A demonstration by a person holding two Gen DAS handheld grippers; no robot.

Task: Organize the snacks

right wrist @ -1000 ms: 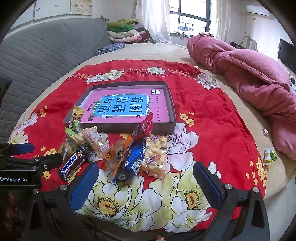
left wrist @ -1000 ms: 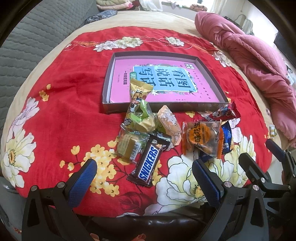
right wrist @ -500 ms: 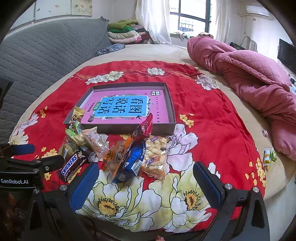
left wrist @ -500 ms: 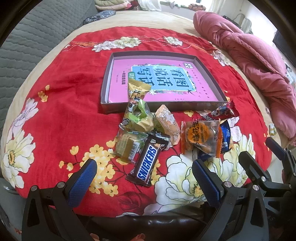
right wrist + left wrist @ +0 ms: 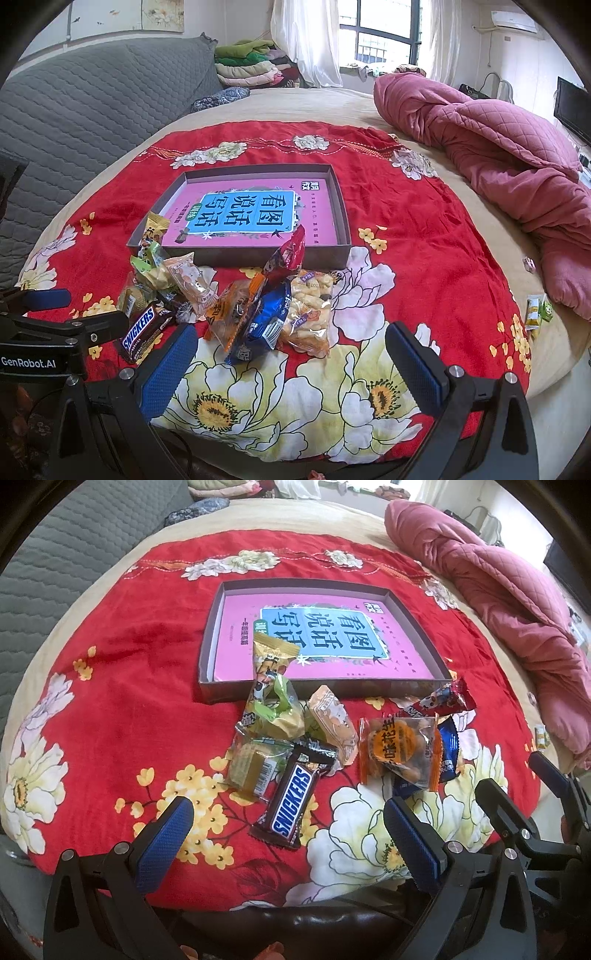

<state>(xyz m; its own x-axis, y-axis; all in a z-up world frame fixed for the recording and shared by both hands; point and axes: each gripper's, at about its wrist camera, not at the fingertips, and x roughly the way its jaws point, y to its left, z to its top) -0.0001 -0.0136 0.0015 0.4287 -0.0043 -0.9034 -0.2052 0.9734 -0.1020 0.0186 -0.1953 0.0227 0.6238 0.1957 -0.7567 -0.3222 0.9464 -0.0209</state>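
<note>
Both the left gripper point(image 5: 288, 825) and right gripper point(image 5: 291, 350) are hovering, jaws spread, empty. Crinkly foil snack packets point(image 5: 236, 306) are lying heaped near the bed's front edge, touching the shallow rectangular cardboard tray point(image 5: 334, 206).

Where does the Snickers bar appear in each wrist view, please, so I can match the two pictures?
Left wrist view: the Snickers bar lies low in the centre, nearest snack to the camera, between the two blue fingers.
Right wrist view: the Snickers bar lies at lower left, partly hidden behind the left gripper's black frame.
Shared landmark: the shallow box with the pink book, beyond the snack pile.
</note>
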